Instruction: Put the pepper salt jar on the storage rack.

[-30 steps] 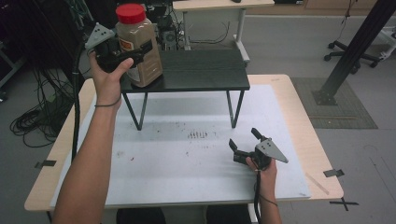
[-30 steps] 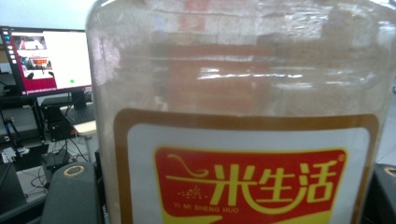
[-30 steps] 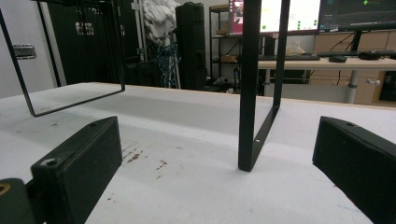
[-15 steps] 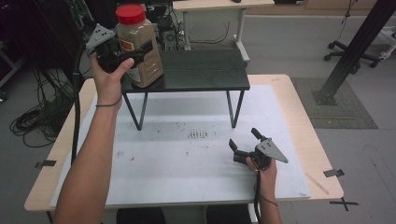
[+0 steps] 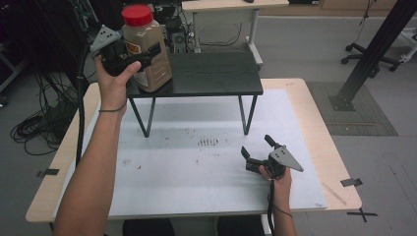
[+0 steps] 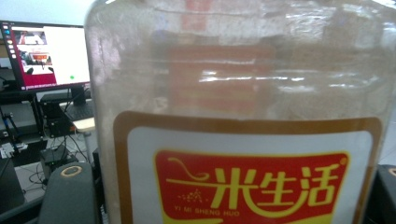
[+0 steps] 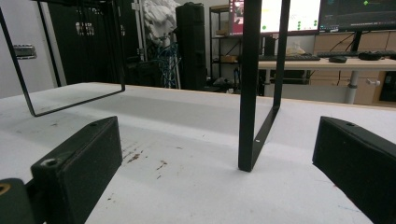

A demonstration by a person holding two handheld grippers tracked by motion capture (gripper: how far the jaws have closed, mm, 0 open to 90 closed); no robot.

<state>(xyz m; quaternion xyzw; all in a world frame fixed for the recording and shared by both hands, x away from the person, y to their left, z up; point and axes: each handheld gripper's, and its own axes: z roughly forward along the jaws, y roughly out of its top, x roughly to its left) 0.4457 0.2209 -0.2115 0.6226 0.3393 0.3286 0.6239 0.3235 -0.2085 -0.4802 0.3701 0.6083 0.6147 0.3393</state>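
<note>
One jar, one small black shelf, two tools.
Left tool point(image 5: 142, 55) jaws, just opening, sit around the red-lidded jar point(image 5: 146, 46) on the shelf point(image 5: 211, 73); right tool point(image 5: 256, 153) rests wide on the bench point(image 5: 187, 167).

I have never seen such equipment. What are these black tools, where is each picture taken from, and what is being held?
A person holds a hand-held two-jaw gripper in each hand. The high view looks down from above; each of the other two views comes from a camera riding on one gripper. The left gripper has its jaws around a clear jar with a red lid, which stands on a small black shelf; the jaws have just been opening slightly. The right gripper rests open and empty on the white table. Its own view shows the shelf's leg ahead.
</note>
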